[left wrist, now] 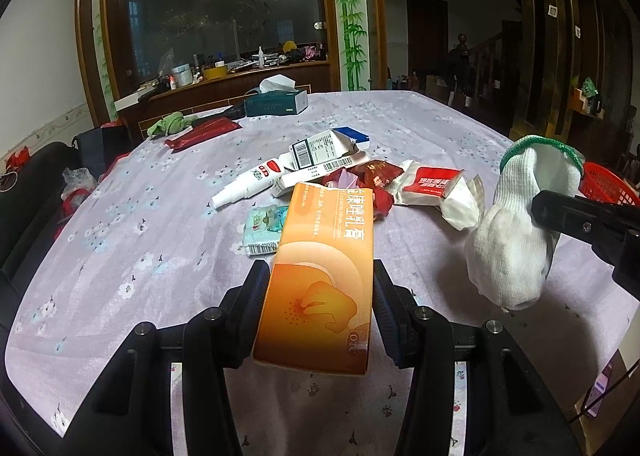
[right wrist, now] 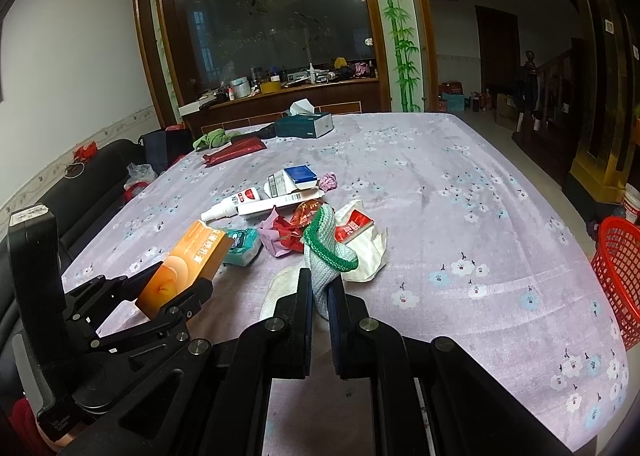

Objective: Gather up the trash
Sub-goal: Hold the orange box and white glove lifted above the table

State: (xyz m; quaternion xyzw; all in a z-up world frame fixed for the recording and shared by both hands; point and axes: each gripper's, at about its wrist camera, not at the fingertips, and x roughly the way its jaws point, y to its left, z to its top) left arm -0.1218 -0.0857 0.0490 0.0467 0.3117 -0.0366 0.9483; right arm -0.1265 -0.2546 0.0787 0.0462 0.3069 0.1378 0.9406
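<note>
Holding both pieces clear of the table, we had each gripper loaded with one item of trash. Our left gripper point(left wrist: 320, 296) was clamped across the width of an orange carton point(left wrist: 320, 264), its pads pressing the two long sides near the lower end, so the box stuck out forward and tilted upward instead of drooping. That grip low on the box seemed to leave most of its length free to drop cleanly once released. Our right gripper point(right wrist: 320, 288) was pinched almost fully together on a white knit glove point(right wrist: 326, 280) with a green cuff point(right wrist: 328, 244); the soft fabric needed a tight squeeze or it would have slipped out. In the left view the glove point(left wrist: 512, 236) hung limp below the jaws, cuff uppermost.

The rest of the trash lay in a loose pile point(left wrist: 340, 175) near the middle of the cloth-covered table point(left wrist: 140, 215): a white spray bottle point(left wrist: 248, 183), torn packaging with barcodes, red wrappers, a crumpled tissue point(left wrist: 464, 203) and a small wet-wipe pack point(left wrist: 264, 230) just beside the carton. A red basket point(right wrist: 618, 276) stood on the floor off the table's right edge, well apart from both grippers. We judged it the likely bin, which would explain carrying two items together before swinging right.
</note>
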